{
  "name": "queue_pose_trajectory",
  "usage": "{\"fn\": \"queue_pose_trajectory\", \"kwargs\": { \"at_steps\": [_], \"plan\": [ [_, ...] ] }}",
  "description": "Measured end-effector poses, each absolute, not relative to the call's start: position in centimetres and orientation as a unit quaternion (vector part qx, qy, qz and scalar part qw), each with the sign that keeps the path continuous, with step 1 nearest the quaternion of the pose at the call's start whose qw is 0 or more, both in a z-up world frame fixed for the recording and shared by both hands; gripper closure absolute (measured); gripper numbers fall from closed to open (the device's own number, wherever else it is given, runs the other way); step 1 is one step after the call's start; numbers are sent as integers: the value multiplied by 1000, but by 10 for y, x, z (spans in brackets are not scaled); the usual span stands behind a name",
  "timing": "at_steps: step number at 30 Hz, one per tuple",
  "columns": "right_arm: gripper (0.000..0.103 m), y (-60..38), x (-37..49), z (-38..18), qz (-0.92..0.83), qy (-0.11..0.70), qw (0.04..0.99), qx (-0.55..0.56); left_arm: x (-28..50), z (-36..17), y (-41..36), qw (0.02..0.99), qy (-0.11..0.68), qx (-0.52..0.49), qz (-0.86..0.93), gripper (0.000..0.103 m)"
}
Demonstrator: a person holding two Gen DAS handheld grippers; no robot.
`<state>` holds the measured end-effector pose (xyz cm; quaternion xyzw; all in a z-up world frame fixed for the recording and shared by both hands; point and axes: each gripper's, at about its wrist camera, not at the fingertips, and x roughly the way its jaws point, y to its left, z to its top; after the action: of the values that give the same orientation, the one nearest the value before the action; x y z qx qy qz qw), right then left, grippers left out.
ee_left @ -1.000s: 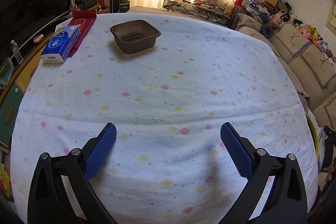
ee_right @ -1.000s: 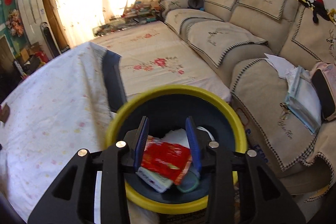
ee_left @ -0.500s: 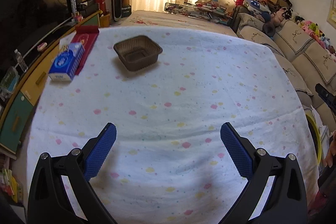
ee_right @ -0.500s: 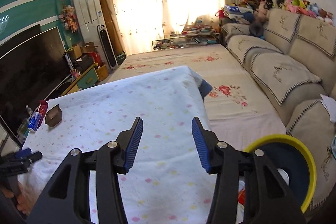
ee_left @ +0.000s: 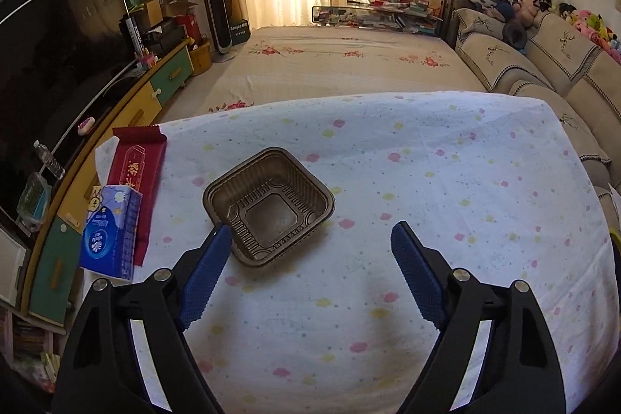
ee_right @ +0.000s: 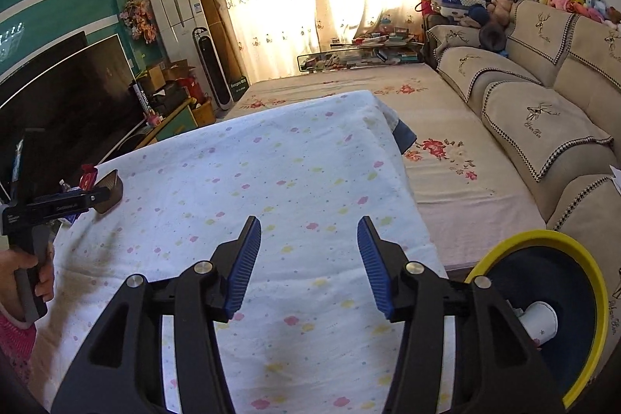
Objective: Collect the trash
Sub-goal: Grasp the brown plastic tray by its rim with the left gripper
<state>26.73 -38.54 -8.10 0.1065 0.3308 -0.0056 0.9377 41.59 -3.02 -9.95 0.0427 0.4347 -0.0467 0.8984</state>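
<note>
The left gripper (ee_left: 306, 243) had its jaws wide but closing, nothing pressed between them; its left pad stood at the near left corner of the brown plastic tray (ee_left: 268, 206). The right gripper (ee_right: 308, 258) held nothing, jaws partly apart and opening over bare cloth. The tray sat upright, mouth up, roughly square with no clear long axis, one corner toward the left gripper, near the surface's (ee_left: 446, 181) left edge. The yellow-rimmed bin (ee_right: 543, 305) off the right edge already held litter; the tray remained uncollected.
</note>
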Motion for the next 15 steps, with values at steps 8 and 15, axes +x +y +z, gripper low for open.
{"fn": "queue_pose_trajectory", "kwargs": {
  "at_steps": [8, 15],
  "plan": [
    [53, -384, 267, -82, 9, 336, 935, 113, 438, -123, -24, 885, 463, 35, -37, 39],
    [53, -384, 267, -83, 11, 338, 934, 117, 441, -122, -24, 891, 451, 43, -38, 76]
  ]
}}
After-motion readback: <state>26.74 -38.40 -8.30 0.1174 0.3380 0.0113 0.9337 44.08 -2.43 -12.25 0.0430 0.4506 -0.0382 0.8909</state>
